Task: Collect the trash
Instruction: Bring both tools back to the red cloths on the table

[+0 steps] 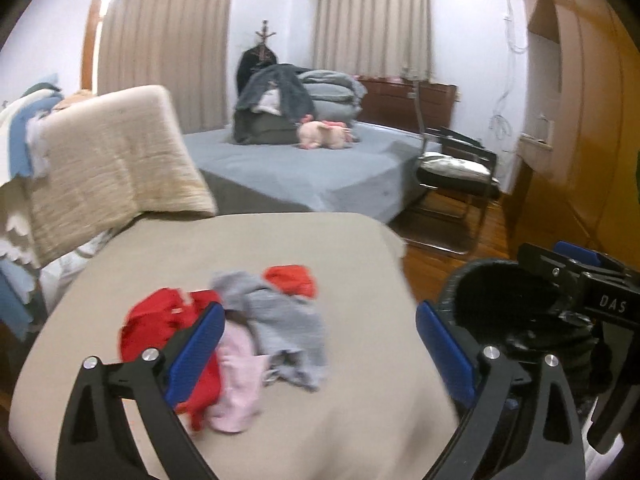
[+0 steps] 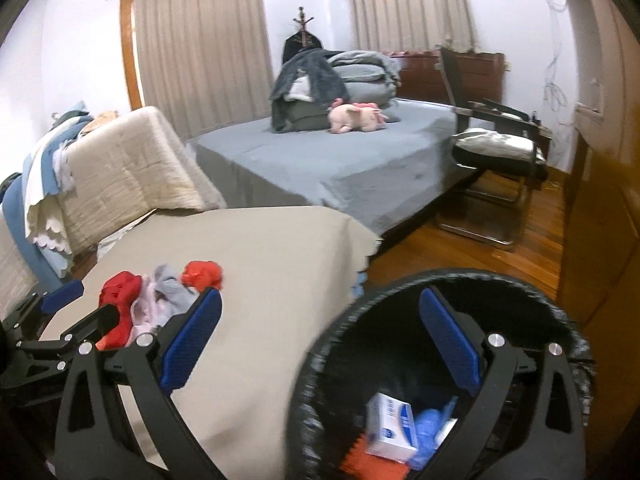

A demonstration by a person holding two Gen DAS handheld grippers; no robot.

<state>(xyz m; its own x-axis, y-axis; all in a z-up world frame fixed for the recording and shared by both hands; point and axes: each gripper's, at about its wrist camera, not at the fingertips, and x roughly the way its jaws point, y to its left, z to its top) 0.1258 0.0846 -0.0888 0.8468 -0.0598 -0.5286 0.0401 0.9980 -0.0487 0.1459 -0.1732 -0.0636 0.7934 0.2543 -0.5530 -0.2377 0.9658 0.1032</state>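
While both the left gripper [image 1: 318, 344] and right gripper [image 2: 320, 340] gaped empty, a white box [image 2: 390, 426] lay in the black bin [image 2: 320, 344] at lower right.

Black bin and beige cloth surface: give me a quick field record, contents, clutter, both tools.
bin: round black trash bin on the wooden floor, beside the beige cloth-covered surface
bin contents: white and blue cardboard box, crumpled blue item, orange item
on surface: pile of red, grey and pink crumpled fabric pieces
left tool: open, empty, over the pile
right tool: open, empty, at the bin's rim
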